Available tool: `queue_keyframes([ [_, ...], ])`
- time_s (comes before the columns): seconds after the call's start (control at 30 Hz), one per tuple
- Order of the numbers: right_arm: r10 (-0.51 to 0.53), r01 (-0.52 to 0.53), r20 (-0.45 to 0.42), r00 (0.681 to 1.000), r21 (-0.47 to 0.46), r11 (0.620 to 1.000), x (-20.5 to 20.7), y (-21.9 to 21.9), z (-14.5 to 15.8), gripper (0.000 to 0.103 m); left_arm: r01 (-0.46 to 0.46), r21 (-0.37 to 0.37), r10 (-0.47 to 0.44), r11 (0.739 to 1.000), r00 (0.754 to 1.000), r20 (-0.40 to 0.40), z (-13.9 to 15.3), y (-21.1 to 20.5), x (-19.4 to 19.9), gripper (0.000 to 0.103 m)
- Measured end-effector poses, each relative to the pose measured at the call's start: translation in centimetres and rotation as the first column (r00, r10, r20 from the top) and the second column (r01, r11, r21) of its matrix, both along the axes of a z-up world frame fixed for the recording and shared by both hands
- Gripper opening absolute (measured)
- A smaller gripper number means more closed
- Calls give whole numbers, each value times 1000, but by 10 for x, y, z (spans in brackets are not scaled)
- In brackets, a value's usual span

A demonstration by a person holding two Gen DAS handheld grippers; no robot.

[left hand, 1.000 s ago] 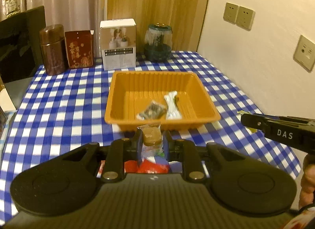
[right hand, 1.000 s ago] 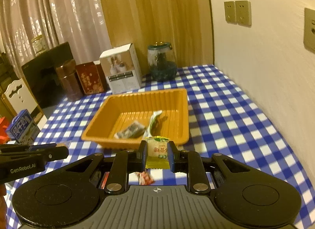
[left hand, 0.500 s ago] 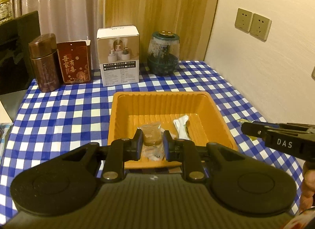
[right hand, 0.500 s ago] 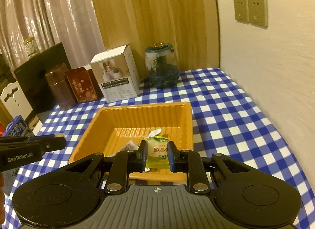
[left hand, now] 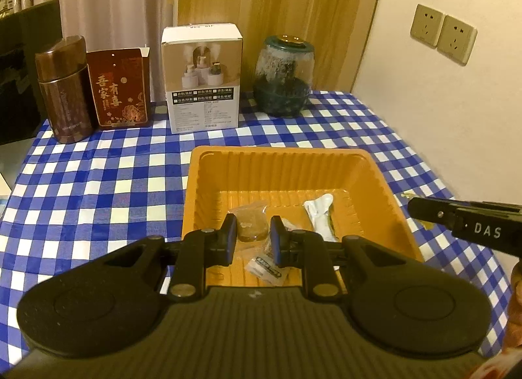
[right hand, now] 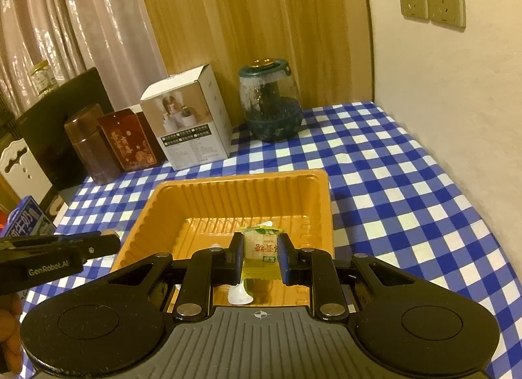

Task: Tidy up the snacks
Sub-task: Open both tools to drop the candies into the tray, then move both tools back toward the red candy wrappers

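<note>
An orange tray (left hand: 287,163) (right hand: 241,189) sits on the blue checked tablecloth. My left gripper (left hand: 250,232) is shut on a clear packet holding a round brown cookie (left hand: 249,225), above the tray's near half. My right gripper (right hand: 260,250) is shut on a yellow-green snack packet (right hand: 260,248), also over the tray. Inside the tray lie a white wrapped snack (left hand: 321,216) and a dark snack in clear wrap (left hand: 269,266), partly hidden by my left fingers. The right gripper's side (left hand: 466,220) shows at the right of the left wrist view.
Along the back stand a brown canister (left hand: 63,92), a red box (left hand: 120,88), a white carton (left hand: 204,75) and a glass jar with a green lid (left hand: 283,77). A wall bounds the table on the right. A blue milk carton (right hand: 24,222) stands at the left.
Both grippers moved forward with their packets, from in front of the tray's near rim to over the tray. The tray and back-row items look closer.
</note>
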State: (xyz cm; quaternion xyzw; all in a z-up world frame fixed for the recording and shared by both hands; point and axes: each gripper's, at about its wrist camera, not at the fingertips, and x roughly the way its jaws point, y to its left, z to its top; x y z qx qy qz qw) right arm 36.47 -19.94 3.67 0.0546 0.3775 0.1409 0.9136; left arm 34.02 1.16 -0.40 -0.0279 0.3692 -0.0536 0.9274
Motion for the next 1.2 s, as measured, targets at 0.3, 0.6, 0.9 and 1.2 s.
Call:
queue_keyframes([
  [0.3,-6,7,-18,1000,9,1000,4,0,-9,22,-8,20,8,1000,1000,-1,-8,1,14,32],
  [0.6,-20,20,-17,1000,23,1000,7,-3,-8,22,-20,4,20,1000,1000,0,-7,10,7,32],
  [0.9,-10,10,-2,1000,34,999,12,0,-6,24,-14,-1,14,1000,1000,-1,-7,8,2,33],
  [1.2,-50,49,22,998,50,998,5,-14,-6,72,-11,-5,11,1000,1000,-1,-7,9,-8,34],
])
